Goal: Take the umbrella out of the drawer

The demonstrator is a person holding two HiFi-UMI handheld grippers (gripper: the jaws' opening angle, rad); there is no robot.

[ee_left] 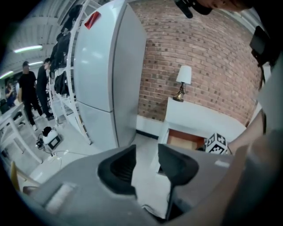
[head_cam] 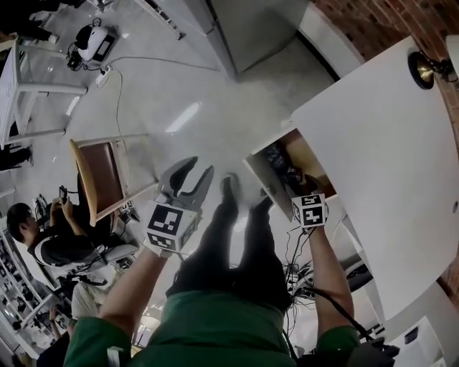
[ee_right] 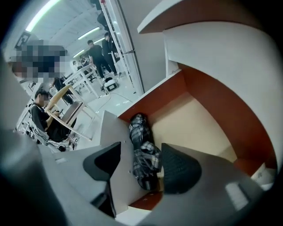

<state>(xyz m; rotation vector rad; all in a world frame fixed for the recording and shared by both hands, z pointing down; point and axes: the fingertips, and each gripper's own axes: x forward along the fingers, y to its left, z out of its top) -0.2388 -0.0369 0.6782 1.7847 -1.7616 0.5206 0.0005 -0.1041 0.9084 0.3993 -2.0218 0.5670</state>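
Head view shows white desk (head_cam: 387,143), open drawer (head_cam: 310,156), brick wall (head_cam: 373,18).

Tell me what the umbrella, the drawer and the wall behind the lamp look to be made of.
Umbrella: woven fabric, apparently matte, shown by the dark plaid pattern and soft folds.
Drawer: probably laminated board, with smooth reddish-brown inner sides, a pale bottom and a white front panel.
Wall: exposed red brick, rough-looking, with mortar lines visible between the courses.
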